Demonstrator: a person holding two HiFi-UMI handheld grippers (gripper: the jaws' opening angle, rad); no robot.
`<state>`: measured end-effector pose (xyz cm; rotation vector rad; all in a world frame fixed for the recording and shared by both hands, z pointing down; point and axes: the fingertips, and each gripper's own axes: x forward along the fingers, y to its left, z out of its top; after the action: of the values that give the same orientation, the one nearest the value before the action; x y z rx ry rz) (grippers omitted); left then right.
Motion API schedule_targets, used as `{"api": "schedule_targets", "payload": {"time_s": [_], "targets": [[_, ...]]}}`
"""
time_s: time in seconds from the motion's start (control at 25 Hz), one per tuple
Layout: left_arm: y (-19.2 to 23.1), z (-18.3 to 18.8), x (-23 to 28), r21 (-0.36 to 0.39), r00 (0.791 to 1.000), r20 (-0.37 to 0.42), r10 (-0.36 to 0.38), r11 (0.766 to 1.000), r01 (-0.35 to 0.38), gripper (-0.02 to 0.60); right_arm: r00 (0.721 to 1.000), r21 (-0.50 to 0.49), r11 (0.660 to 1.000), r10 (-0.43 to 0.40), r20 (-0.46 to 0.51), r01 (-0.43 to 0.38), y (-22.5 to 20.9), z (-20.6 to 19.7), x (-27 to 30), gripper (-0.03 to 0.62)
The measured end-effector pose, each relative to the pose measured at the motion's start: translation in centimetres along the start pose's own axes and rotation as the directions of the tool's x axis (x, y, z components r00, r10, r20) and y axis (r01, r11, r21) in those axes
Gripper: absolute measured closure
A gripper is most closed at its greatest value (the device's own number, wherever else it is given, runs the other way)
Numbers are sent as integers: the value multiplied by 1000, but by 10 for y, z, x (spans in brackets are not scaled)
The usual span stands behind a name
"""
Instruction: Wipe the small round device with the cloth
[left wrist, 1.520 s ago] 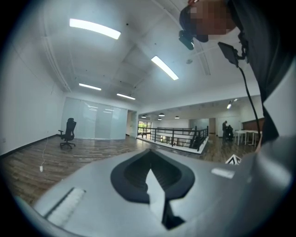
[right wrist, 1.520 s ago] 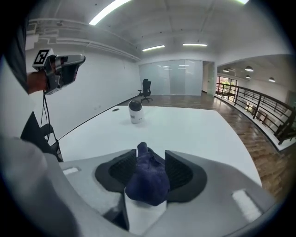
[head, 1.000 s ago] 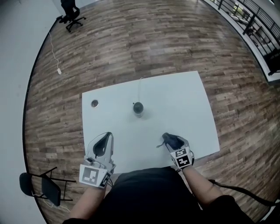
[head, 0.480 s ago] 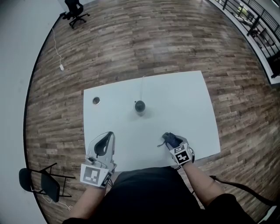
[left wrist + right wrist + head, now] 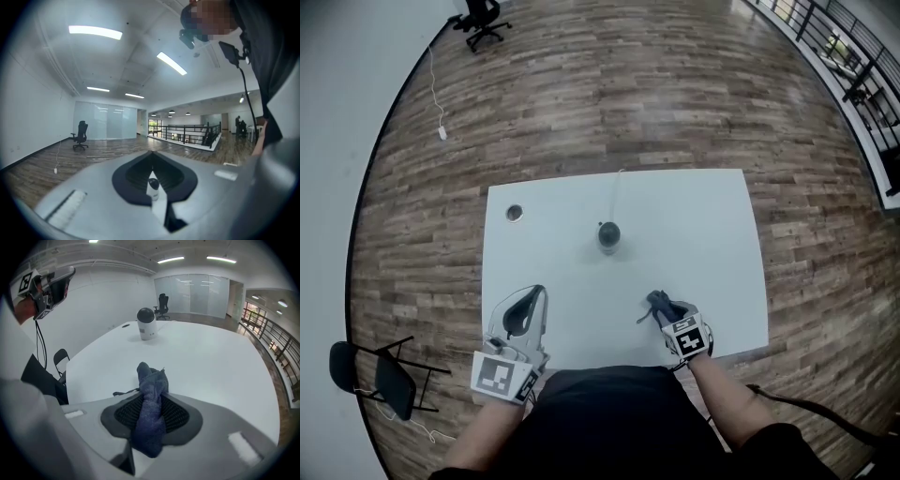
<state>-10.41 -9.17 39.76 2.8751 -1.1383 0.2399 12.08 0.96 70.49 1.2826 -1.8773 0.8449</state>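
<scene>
Right tool (image 5: 657,303), its jaws just closing, clamps the cloth (image 5: 151,404) near the tabletop's (image 5: 712,225) near edge, while the left tool (image 5: 536,292) hangs with its jaws together and empty at that edge and the device (image 5: 608,234) stands mid-tabletop, open surface between.

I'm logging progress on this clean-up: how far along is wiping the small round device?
Done: the right gripper has just been closing its jaws and now pinches the cloth between them. In hand: that grip, near the table's front edge. Left: carrying the cloth to the small round device, standing apart mid-table, and wiping it.
</scene>
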Motion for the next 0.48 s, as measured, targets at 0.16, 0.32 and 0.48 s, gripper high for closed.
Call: {"api": "schedule_targets", "payload": {"time_s": [0.16, 0.32, 0.48], "targets": [[6, -3, -8, -7, 999, -13, 31, 999, -31, 575, 999, -7, 1000, 4, 54, -4, -2, 23, 0, 485], [15, -12, -16, -11, 997, -39, 63, 998, -64, 575, 993, -24, 1000, 10, 118, -7, -1, 64, 2, 485], [23, -13, -23, -26, 994, -44, 97, 995, -99, 575, 983, -27, 1000, 9, 184, -4, -7, 108, -1, 487]]}}
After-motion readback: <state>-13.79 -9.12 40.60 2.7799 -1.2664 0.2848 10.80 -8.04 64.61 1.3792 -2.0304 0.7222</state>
